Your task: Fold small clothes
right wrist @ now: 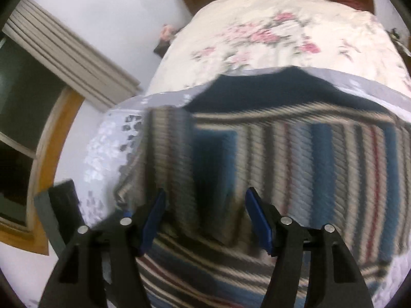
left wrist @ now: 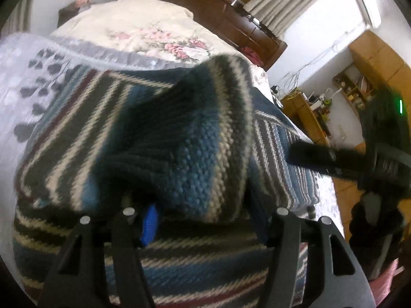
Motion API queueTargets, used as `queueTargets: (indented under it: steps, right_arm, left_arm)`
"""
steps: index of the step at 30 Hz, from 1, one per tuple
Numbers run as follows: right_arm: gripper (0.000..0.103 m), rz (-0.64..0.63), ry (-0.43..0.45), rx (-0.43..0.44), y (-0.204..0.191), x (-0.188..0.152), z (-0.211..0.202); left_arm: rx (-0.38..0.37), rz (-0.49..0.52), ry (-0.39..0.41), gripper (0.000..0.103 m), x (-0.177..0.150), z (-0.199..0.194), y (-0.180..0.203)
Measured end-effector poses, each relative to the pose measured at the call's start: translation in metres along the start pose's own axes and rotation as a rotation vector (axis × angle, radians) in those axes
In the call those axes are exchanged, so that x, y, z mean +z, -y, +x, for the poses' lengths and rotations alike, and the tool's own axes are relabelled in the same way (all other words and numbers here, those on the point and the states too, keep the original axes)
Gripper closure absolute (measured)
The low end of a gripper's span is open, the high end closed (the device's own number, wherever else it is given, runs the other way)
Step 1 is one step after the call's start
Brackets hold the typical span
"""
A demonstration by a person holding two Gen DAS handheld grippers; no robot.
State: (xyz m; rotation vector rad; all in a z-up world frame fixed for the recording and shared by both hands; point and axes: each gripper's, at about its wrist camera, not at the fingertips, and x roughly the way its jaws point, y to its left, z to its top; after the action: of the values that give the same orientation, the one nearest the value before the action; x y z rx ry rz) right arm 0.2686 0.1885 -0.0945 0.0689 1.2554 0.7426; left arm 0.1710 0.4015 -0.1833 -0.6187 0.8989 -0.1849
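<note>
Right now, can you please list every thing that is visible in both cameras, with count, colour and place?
striped knit sweater: one, blue, cream, dark and red stripes, spread on the bed, one part raised in front of the left camera.
grey bedspread: one, pale grey with dark leaf print, under the sweater.
floral quilt: one, cream with pink roses, behind the sweater.
headboard: one, dark brown wood, far end.
left gripper: black, blue pads, sweater fabric over it.
right gripper: black, blue pads, open.
</note>
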Motion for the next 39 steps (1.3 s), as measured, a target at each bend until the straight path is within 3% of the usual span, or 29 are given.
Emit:
queueTargets:
  steps: [4,5,6,8,11,14,16,19,22,23,25,29,35,38,39]
  right_arm:
    - [0.031,-0.029,-0.036,-0.017,-0.019,0.02,0.027]
    - [0.04,-0.033,-0.049,-0.045,-0.02,0.024,0.035]
    - [0.063,-0.036,-0.061,-0.06,-0.02,0.024,0.041]
    - [0.088,-0.024,-0.086,-0.06,-0.014,0.023,0.048]
    - [0.091,-0.015,-0.07,-0.088,0.004,0.022,0.047]
    - [0.088,0.047,-0.076,-0.029,0.025,0.018,0.044]
    - [0.085,0.047,-0.08,-0.039,0.033,0.019,0.045]
    - [0.08,0.046,-0.077,-0.034,0.035,0.016,0.041]
    - [0.066,0.023,-0.038,-0.1,0.029,0.015,0.025]
    - [0.065,-0.004,-0.015,-0.136,0.023,0.015,0.017]
    - [0.064,-0.078,0.028,-0.176,0.005,0.015,0.0]
    - [0.051,-0.239,0.031,-0.156,-0.042,0.012,-0.012]
    - [0.046,-0.436,-0.055,-0.205,-0.094,-0.004,0.033]
    - [0.039,-0.488,-0.087,-0.29,-0.099,-0.012,0.058]
    - [0.038,-0.516,-0.106,-0.357,-0.099,-0.014,0.07]
  left_arm:
    - [-0.006,0.047,-0.011,0.044,0.003,0.01,0.013]
    - [-0.006,0.052,-0.013,0.044,0.004,0.011,0.016]
    - [-0.01,0.052,-0.013,0.044,0.004,0.011,0.016]
    - [-0.024,0.046,-0.015,0.043,0.002,0.005,0.01]
    - [-0.011,0.055,0.002,0.043,-0.002,-0.014,-0.003]
    - [0.001,0.046,0.042,0.043,0.004,-0.029,-0.012]
    - [0.026,0.016,0.065,0.042,0.007,-0.037,-0.027]
    - [0.109,-0.053,0.047,0.043,0.013,-0.033,-0.062]
    - [0.107,-0.118,-0.008,0.06,0.017,-0.018,-0.092]
    - [0.099,-0.13,-0.013,0.061,0.018,-0.017,-0.098]
    - [0.071,-0.146,0.004,0.057,0.021,-0.025,-0.099]
    - [0.066,-0.137,0.061,0.043,0.024,-0.042,-0.088]
    - [0.097,-0.142,0.097,0.04,0.02,-0.068,-0.093]
    - [0.118,-0.152,0.111,0.04,0.017,-0.08,-0.1]
    - [0.123,-0.153,0.112,0.039,0.011,-0.086,-0.099]
